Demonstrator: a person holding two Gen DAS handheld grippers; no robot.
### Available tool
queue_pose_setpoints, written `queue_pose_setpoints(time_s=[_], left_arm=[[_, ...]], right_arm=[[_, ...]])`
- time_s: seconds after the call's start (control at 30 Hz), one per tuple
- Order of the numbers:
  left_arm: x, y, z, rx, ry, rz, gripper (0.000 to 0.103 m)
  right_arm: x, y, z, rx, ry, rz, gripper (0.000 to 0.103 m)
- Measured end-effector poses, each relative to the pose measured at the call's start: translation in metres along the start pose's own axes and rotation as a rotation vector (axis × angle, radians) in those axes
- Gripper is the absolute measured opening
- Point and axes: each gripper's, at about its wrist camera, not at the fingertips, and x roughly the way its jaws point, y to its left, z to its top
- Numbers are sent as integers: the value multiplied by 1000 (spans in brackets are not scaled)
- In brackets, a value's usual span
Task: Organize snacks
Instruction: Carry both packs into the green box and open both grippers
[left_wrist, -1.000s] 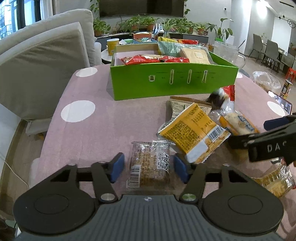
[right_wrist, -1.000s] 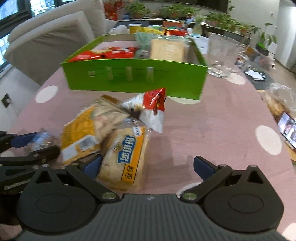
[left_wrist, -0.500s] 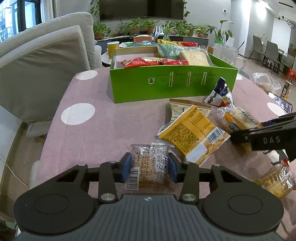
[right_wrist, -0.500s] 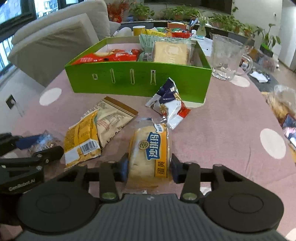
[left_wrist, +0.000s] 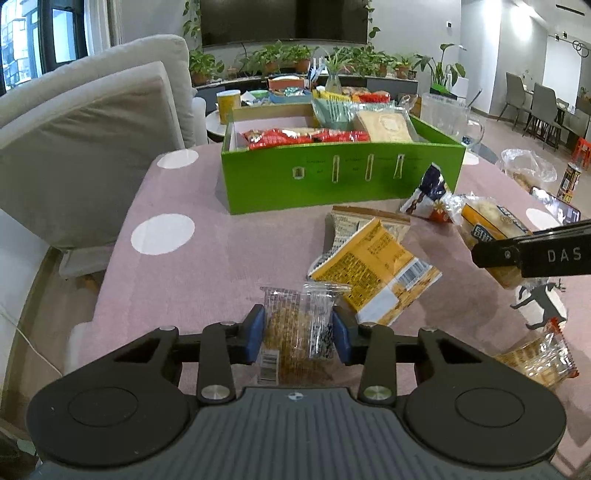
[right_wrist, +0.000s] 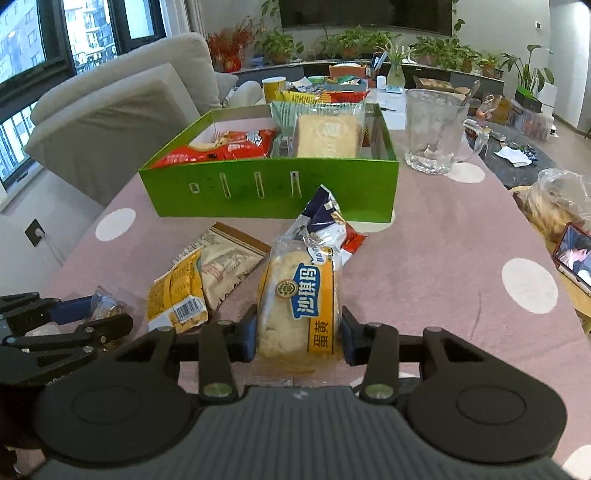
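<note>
The left gripper (left_wrist: 298, 334) has its blue fingers (left_wrist: 255, 334) closed against both sides of a clear-wrapped brown snack bar (left_wrist: 297, 328), which lies between them at the near edge of the pink, white-dotted counter (left_wrist: 192, 258). The right gripper (right_wrist: 297, 334) has its fingers (right_wrist: 248, 338) pressed in on a yellow-and-blue egg-yolk cake packet (right_wrist: 301, 306); whether the packet is raised off the counter or resting on it cannot be determined from the wrist views. Just beyond that packet stands a crumpled blue, white and red bag (right_wrist: 325, 225), near the front wall of the green box (right_wrist: 273, 188). To the left of the cake packet, a yellow barcode packet (right_wrist: 177, 297) overlaps a beige and brown packet (right_wrist: 227, 256); both lie flat on the counter. The green box sits farther back and holds a red packet (right_wrist: 221, 147) on its left side and a pale square biscuit pack (right_wrist: 328, 134) propped upright on its right side. A glass mug (right_wrist: 436, 131) stands on the counter just right of the box. A clear-wrapped orange snack (left_wrist: 535, 360) lies at the right near edge, apart from the others.
</note>
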Motion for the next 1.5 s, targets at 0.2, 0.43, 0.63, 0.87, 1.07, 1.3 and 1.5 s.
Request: queue_pose_setpoints(time_s=[0.2, 0.43, 0.63, 0.87, 1.07, 1.3, 1.5], left_arm=[[-10, -3, 3, 4, -19, 3, 36], [-19, -7, 9, 13, -45, -2, 35], [-25, -8, 16, 18, -68, -2, 35], [-21, -9, 30, 27, -81, -2, 35], [-21, -8, 47, 39, -102, -14, 35], [-16, -10, 81, 72, -151, -14, 35], [-5, -12, 111, 98, -174, -23, 35]], right_arm=[[-9, -7, 0, 15, -24, 17, 59], [-17, -13, 6, 34, -61, 43, 59], [-14, -18, 9, 45, -70, 57, 59], [-10, -20, 19, 48, -83, 76, 59], [-7, -23, 29, 55, -94, 82, 59], [-3, -22, 46, 43, -118, 94, 59], [4, -22, 63, 36, -134, 105, 59]])
